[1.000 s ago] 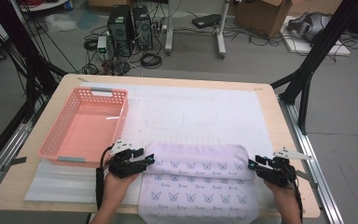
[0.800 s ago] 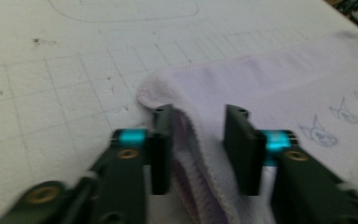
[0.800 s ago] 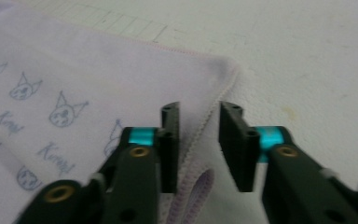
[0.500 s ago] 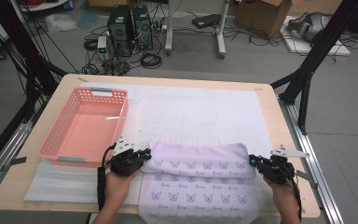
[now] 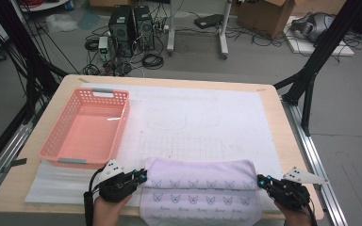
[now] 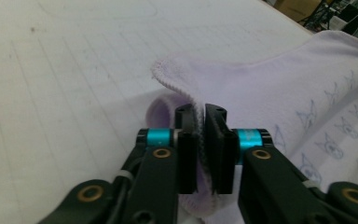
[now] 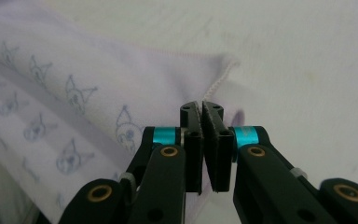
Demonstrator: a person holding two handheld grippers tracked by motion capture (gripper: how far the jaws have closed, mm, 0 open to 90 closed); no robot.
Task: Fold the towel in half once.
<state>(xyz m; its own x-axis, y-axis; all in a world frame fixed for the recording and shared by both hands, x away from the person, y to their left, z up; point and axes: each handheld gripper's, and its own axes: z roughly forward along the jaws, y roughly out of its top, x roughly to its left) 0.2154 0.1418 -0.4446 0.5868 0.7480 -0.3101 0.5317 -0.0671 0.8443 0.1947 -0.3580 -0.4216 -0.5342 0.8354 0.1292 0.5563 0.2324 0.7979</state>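
Your left hand-held gripper (image 5: 140,178) is clamped on the left end of the lavender towel (image 5: 200,186); the left gripper view shows the hem (image 6: 200,154) pinched between the pads. Log-wise its jaws have just eased open a touch, but cloth is still gripped between them. Your right hand-held gripper (image 5: 262,181) is clenched on the right end: in the right gripper view the stitched edge (image 7: 203,140) sits in the near-closed jaws, which also just eased slightly.

The towel lies at the near edge of the counter (image 5: 283,122), on the white gridded mat (image 5: 202,117), its top layer folded back over the lower one so the far edge forms a rounded roll between your two grippers. The near part hangs toward you.

Print on the towel: repeating small line-drawn cartoon heads with pointed ears (image 7: 77,95), blue-grey ink. No readable text or brand on it. No legible lettering on the grippers either.

The pink plastic basket (image 5: 56,141) sits on the left of the counter, well apart from the towel's fold, just beyond your left gripper.
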